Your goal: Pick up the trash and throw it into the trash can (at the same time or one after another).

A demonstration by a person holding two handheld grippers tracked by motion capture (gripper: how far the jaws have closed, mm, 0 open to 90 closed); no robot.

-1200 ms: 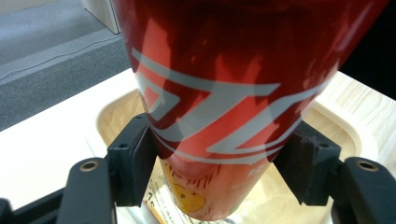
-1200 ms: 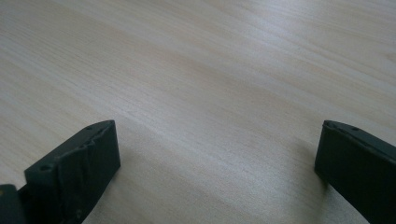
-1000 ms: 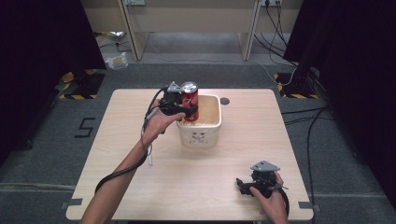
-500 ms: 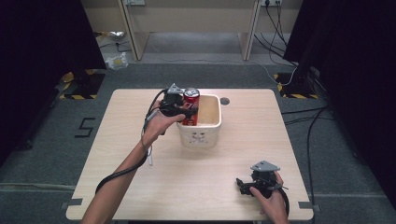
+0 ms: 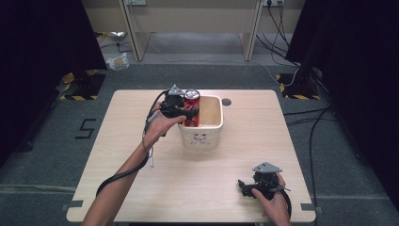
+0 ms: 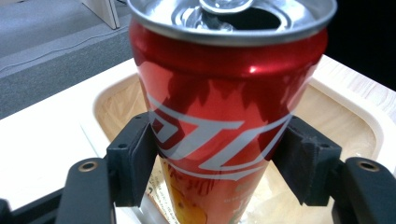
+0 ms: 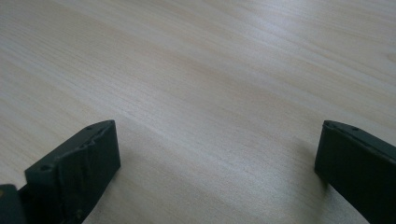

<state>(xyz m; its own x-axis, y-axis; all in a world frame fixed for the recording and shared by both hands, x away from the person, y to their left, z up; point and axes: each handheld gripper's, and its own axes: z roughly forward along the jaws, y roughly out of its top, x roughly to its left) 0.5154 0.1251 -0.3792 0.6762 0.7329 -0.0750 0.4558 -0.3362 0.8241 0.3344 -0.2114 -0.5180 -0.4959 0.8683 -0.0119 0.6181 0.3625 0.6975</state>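
A red soda can (image 5: 191, 107) stands upright, its lower part inside a white square bin (image 5: 207, 136) at the table's middle back. My left gripper (image 5: 187, 109) is shut on the can from the bin's left side. In the left gripper view both black pads (image 6: 133, 158) press the can (image 6: 224, 116) at mid height, and its opened top shows above. My right gripper (image 5: 241, 185) rests low at the table's front right, open, with only bare wood (image 7: 210, 93) between its fingers (image 7: 84, 163).
The bin has a pale wooden-looking inside (image 6: 336, 116) and a small printed mark on its front wall (image 5: 201, 139). A round hole (image 5: 227, 101) sits in the tabletop behind the bin. Cables (image 5: 301, 117) run on the floor at the right.
The can has gone down into the bin, held by my left gripper. The right gripper has stayed where it was.
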